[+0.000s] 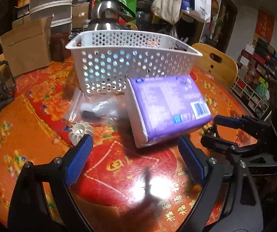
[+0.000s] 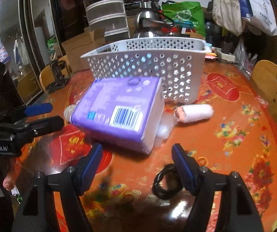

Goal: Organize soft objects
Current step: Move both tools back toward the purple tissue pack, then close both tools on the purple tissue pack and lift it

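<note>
A purple tissue pack [image 1: 167, 108] [image 2: 119, 112] lies on the red floral table, right in front of a white perforated basket [image 1: 130, 61] [image 2: 148, 61]. My left gripper [image 1: 135, 145] is open just short of the pack's near edge, nothing between its blue pads. My right gripper [image 2: 137, 150] is open too, near the pack's right corner; it also shows as the right gripper [image 1: 214, 131]. The left gripper [image 2: 56, 115] comes in from the pack's left. A rolled pink-white cloth [image 2: 194, 114] lies right of the pack. A clear zip bag [image 1: 97, 110] with dark items lies to its left.
A white fluted plastic piece [image 1: 79, 133] touches my left finger's tip. A coiled black cable [image 2: 166, 183] lies by my right gripper. Behind the basket stand a steel kettle [image 1: 107, 15] and a cardboard box [image 1: 26, 46]. A wooden chair [image 2: 274, 89] stands at the table's right.
</note>
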`<state>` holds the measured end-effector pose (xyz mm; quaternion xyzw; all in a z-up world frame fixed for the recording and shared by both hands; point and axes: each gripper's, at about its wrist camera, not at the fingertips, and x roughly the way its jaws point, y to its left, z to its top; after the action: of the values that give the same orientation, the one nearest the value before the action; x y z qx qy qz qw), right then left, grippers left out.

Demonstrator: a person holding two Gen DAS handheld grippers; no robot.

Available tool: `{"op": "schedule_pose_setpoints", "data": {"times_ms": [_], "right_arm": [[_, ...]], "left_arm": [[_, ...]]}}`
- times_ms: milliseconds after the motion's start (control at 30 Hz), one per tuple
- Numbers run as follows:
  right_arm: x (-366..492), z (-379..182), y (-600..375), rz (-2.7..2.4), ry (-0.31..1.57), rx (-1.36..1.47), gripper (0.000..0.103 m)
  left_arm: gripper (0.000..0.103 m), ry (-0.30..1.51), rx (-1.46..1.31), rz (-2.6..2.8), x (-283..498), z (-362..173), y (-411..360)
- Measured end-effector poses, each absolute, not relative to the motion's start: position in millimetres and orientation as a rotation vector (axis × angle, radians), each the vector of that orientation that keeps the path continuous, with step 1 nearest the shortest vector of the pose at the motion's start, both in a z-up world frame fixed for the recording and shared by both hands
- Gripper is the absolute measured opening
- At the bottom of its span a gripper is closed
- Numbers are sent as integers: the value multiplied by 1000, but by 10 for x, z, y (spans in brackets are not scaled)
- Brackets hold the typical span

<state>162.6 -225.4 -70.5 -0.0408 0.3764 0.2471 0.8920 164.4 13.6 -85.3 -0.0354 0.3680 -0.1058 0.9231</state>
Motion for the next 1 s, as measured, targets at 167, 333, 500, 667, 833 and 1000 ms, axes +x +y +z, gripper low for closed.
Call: {"op": "schedule_pose_setpoints", "data": {"times_ms": [167,333,500,667,833,1000], "right_arm": [[1663,-779,-2175,527,784,-104,74],[1718,-787,-2140,525,775,-126,71],[1769,-754,-2136,540,768,-131,64],[1800,-786,-2085,572,779,-150,47],[1794,-775,-2088,580,766,-147,47],[1799,-782,-2085,582,769,-155,46]], "left_arm": [[88,780,-62,-238,1744,-968,64],[83,778,-48,-251,1786,-1028,-10],[73,795,-51,-256,1879,-1083,-37],[64,794,-41,-282,1915,-1126,-106],[50,798,-41,-307,1941,-1139,-167],[48,802,-72,-318,1960,-1136,-131]]}}
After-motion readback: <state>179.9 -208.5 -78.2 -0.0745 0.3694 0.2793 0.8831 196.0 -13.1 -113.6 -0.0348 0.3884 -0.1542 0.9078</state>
